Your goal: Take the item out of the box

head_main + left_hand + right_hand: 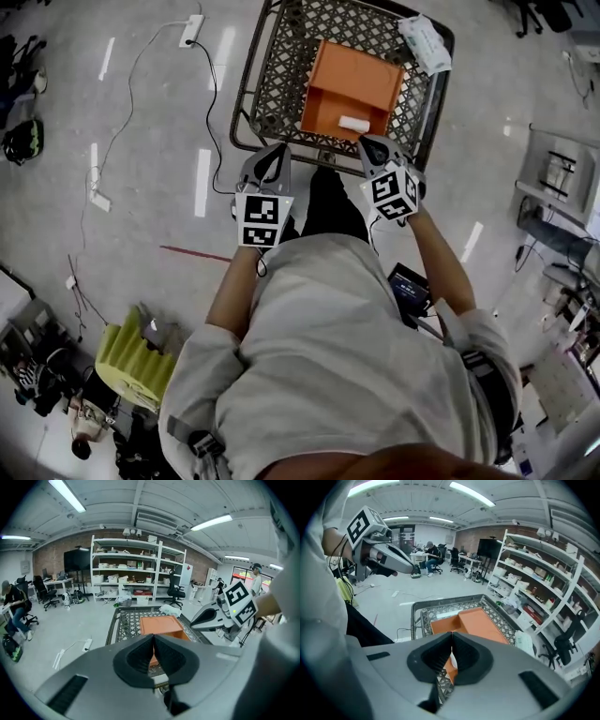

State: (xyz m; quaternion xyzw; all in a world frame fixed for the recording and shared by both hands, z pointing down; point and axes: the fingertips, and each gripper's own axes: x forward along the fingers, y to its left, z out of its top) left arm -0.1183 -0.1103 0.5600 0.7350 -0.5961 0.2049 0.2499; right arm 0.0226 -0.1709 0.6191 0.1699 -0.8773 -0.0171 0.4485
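At the near wall of the box (352,80) lies the white item (354,123), inside the cart (246,94). Left gripper (273,155) and right gripper (373,145) hover nearby, clenched and empty. Reaching in unopened would likely just shove the item.

A dark metal lattice cart (281,56) stands on a pale grey glossy floor (141,206). An open orange cardboard box (352,80) lies on the cart's mesh bottom, towards the right side. A white plastic packet (424,42) rests at the far right corner, on the rim. On the floor left of the cart lie a white power strip (192,30), a black cable (214,103) running towards the cart, and a thin red strip (195,253). A yellow ridged foam block (131,361) sits well apart from the cart.
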